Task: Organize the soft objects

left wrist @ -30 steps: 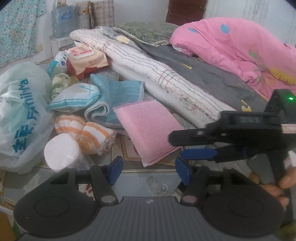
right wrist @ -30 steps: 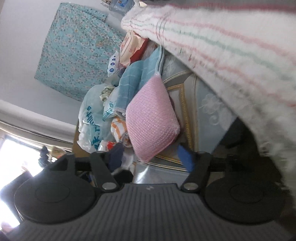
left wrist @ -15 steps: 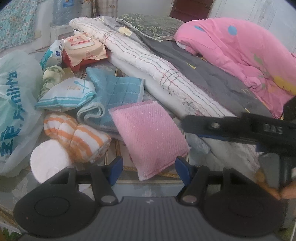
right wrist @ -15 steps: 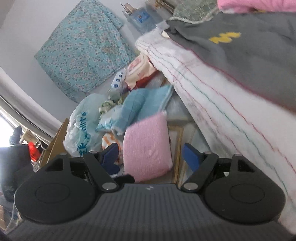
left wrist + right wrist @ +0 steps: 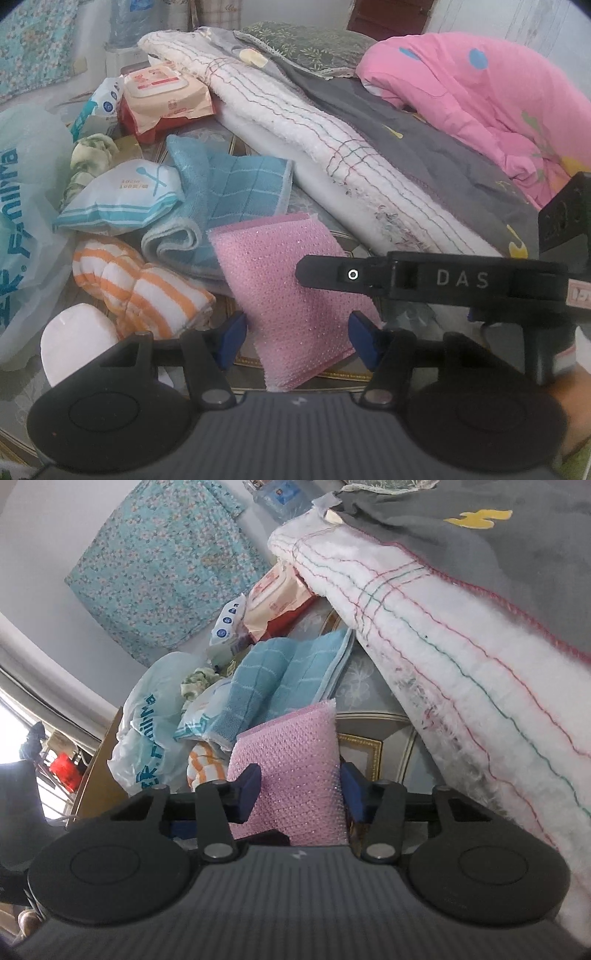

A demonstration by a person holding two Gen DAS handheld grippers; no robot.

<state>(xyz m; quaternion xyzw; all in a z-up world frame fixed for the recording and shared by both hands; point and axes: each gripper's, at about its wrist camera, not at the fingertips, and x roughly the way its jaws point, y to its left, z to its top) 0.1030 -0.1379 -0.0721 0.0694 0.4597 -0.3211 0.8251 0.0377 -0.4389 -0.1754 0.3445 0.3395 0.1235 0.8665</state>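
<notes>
The right gripper (image 5: 301, 788) tilted downward, its jaws closing around the pink sponge (image 5: 291, 771). The left gripper (image 5: 297, 338) hovered open over it at six o'clock. Only the left view showed the pink quilt (image 5: 480, 96).

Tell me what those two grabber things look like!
Both are black plastic. Each left gripper and right gripper has two round black discs at the base, a grey ribbed body between them, and jaws tipped with blue pads. Seen from the side in the left view, the right one shows white letters "DAS" and a small silver screw. No cables or sleeves show.
</notes>
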